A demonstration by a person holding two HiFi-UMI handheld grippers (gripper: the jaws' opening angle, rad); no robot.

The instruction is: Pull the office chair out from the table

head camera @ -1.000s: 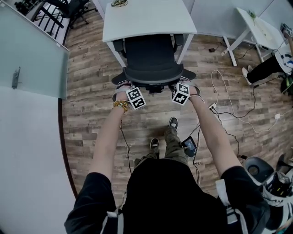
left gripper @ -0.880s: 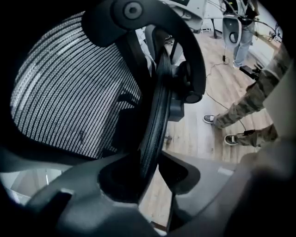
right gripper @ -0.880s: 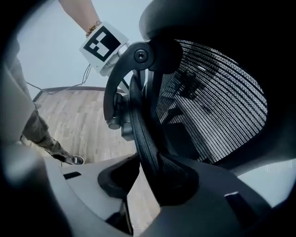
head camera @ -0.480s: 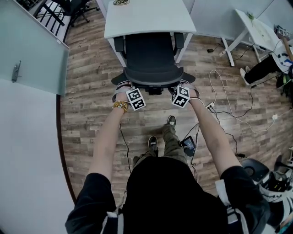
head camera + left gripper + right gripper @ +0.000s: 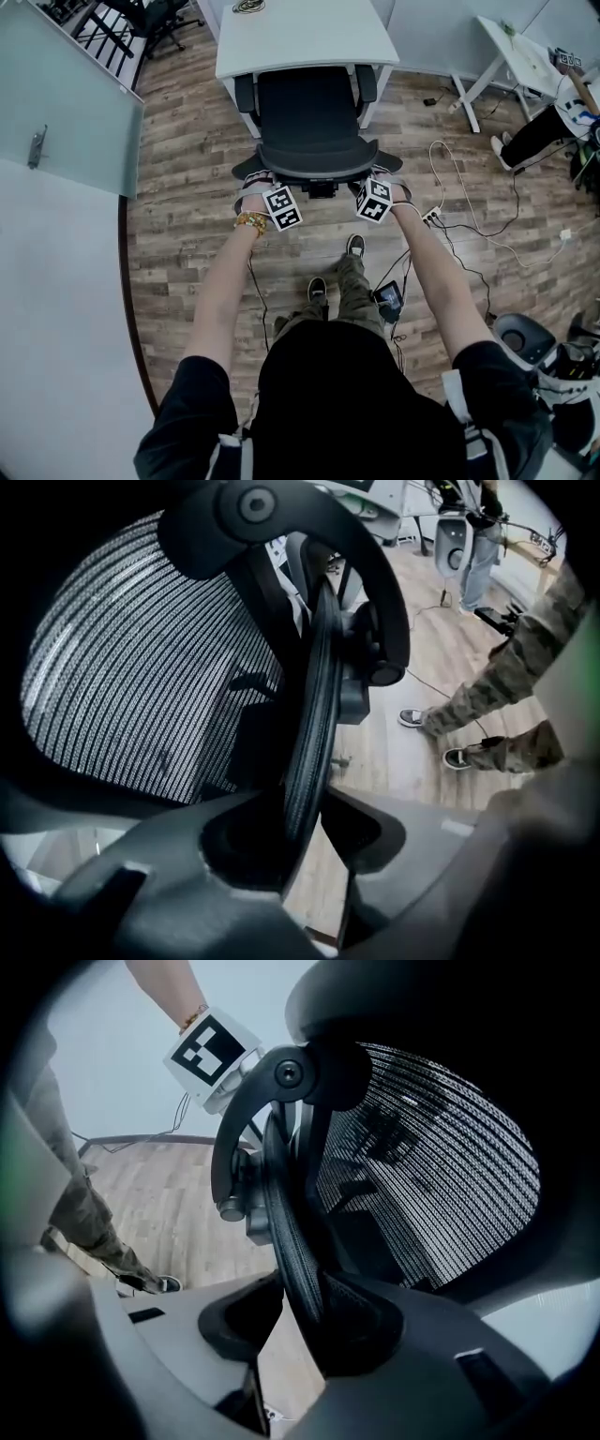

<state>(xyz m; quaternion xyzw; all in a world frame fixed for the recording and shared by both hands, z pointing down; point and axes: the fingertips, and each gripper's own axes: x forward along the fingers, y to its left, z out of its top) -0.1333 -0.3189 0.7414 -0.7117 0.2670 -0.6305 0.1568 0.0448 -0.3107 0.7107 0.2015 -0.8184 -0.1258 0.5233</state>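
Most of the head view is wood-plank floor (image 5: 187, 187), with a frosted glass panel (image 5: 66, 103) down the left side. At top centre stands the white table (image 5: 309, 33). Directly below it in the frame sits the office chair (image 5: 309, 112). The front of its dark seat sits at the table's near edge, between the table legs, and its backrest faces you.

You have both tools clenched on that backrest. Your left gripper (image 5: 262, 187) sits at the lower left corner of the chair back and your right gripper (image 5: 380, 187) at the lower right corner, each with its marker cube towards you.

In the left gripper view, the dark backrest rim (image 5: 314, 696) runs up the middle of the frame and drops between the jaws, which close on it from both sides. The mesh (image 5: 141, 667) fills the left half. The right gripper view mirrors this: the rim (image 5: 286, 1213) is pinched between the jaws at lower centre, and the mesh spreads across the right.

White cables (image 5: 469, 234) trail over the floor on the right of the head view. Your two shoes (image 5: 354, 247) stand just below the chair in the frame.
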